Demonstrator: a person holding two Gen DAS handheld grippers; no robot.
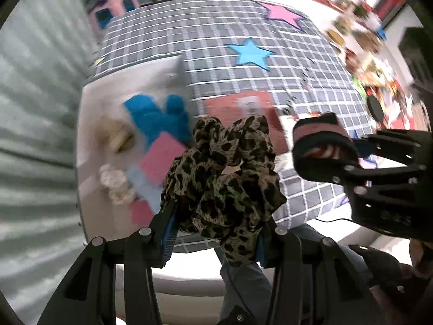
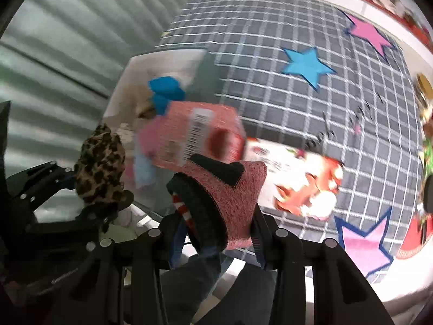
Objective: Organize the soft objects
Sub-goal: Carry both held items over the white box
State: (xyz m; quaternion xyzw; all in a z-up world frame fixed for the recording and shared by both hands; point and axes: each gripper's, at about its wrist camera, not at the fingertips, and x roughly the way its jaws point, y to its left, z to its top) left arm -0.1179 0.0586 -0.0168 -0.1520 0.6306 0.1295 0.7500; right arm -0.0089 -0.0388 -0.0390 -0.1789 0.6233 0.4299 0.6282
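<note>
Gripping leopard scrunchie (image 1: pixel 220 187) upright in left jaws, right jaws clenched on pink-black sock (image 2: pixel 224 192), pointing forward.

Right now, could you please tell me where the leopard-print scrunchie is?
The leopard-print scrunchie is clamped in the left gripper, held above the white bin, left of the right gripper with its pink-and-black sock.

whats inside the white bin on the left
In the white bin: blue fuzzy plush, pink sponge-like square, cream scrunchie, tan item. The leopard-print scrunchie in the left hand-held gripper hides its near corner.
</note>
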